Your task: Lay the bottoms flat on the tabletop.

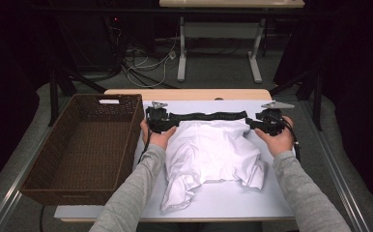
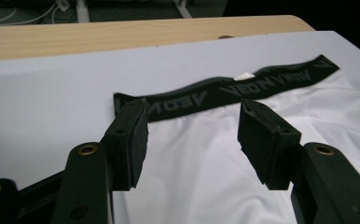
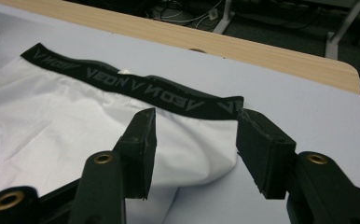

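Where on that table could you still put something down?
Bare strips lie on the table along the near edge below the white garment, and beyond its black waistband. The brown basket is empty. Around both waistband ends it is crowded by the left gripper and right gripper.

High cam overhead; gripper cams close, sharing black waistband [image 2: 225, 91].

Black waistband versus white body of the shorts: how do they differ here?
The black waistband is a narrow strip stretched nearly straight along the far edge and carries grey lettering; the white body is broad, plain and rumpled, its lower corners bunched. Both lie flat on the table, with the left gripper and right gripper open.
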The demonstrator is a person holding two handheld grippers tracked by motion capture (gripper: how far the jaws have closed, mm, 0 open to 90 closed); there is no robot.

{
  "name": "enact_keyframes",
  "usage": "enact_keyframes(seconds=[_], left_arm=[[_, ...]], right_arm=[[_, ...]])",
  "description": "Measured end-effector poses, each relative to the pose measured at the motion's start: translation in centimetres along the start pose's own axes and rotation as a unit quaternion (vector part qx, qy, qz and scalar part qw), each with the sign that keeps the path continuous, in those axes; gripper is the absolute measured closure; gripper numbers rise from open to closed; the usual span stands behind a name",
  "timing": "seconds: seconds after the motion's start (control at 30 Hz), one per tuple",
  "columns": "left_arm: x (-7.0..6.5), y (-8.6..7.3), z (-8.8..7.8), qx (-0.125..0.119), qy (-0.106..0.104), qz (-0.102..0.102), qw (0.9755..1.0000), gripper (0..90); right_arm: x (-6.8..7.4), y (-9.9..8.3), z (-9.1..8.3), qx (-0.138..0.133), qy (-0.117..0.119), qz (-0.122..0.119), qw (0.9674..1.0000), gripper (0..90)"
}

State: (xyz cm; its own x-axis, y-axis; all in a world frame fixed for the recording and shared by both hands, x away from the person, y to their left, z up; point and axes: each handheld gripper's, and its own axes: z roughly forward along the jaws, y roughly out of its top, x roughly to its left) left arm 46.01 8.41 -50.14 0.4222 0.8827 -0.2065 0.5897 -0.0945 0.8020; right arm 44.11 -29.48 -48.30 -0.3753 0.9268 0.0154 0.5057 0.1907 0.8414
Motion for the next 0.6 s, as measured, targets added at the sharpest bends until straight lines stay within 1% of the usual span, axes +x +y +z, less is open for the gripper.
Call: enact_keyframes(seconds=[0.03,0.07,0.1,0.13,0.17,0.2,0.27,0.33,0.37,0.47,0.5,0.53,0.57,0.6], left_arm=[[-0.2,-0.3,-0.3,0.000,-0.006,-0.005,1.0000,43.5],[-0.3,-0.6,-0.7,-0.002,-0.010,-0.002,0.9999,43.5],[-0.5,-0.9,-1.0,-0.003,-0.016,-0.002,0.9999,43.5],[-0.6,-1.1,-1.4,0.001,-0.017,0.003,0.9999,43.5],[-0.8,-1.4,-1.8,-0.003,-0.018,0.000,0.9998,43.5],[-0.9,-1.7,-2.1,-0.006,-0.024,0.001,0.9997,43.5],[-1.3,-2.2,-2.9,-0.005,-0.031,0.001,0.9995,43.2],[-1.6,-2.6,-3.6,-0.009,-0.043,0.004,0.9990,43.0],[-1.8,-2.9,-4.0,-0.010,-0.047,0.007,0.9988,43.0],[-2.3,-3.7,-5.0,-0.011,-0.060,0.009,0.9981,42.9],[-2.4,-3.9,-5.3,-0.010,-0.065,0.009,0.9978,42.1],[-2.5,-4.2,-5.7,-0.007,-0.070,0.015,0.9974,41.4],[-2.7,-4.4,-6.0,-0.012,-0.070,0.018,0.9973,41.5],[-2.9,-4.7,-6.3,-0.008,-0.074,0.017,0.9971,41.3]], right_arm=[[0.2,-0.2,-0.4,0.001,0.001,-0.007,1.0000,47.5],[0.5,-0.5,-0.9,-0.002,0.002,-0.008,1.0000,47.5],[0.9,-0.7,-1.3,-0.002,0.008,-0.011,0.9999,47.3],[1.3,-0.9,-1.7,-0.005,0.013,-0.012,0.9998,47.3],[1.7,-1.1,-2.1,-0.005,0.019,-0.014,0.9997,47.2],[2.1,-1.4,-2.4,-0.008,0.025,-0.018,0.9995,47.1],[3.1,-1.9,-3.0,-0.010,0.036,-0.026,0.9990,47.1],[4.2,-2.4,-3.5,-0.014,0.044,-0.035,0.9983,47.1],[4.7,-2.7,-3.8,-0.017,0.050,-0.039,0.9978,47.0],[6.3,-3.4,-4.5,-0.021,0.065,-0.054,0.9962,47.2],[6.9,-3.7,-4.7,-0.023,0.074,-0.055,0.9955,48.0],[7.4,-3.9,-4.9,-0.020,0.082,-0.053,0.9950,48.9],[7.9,-4.1,-5.2,-0.018,0.087,-0.051,0.9948,50.6],[8.3,-4.4,-5.3,-0.018,0.095,-0.049,0.9941,51.7]])
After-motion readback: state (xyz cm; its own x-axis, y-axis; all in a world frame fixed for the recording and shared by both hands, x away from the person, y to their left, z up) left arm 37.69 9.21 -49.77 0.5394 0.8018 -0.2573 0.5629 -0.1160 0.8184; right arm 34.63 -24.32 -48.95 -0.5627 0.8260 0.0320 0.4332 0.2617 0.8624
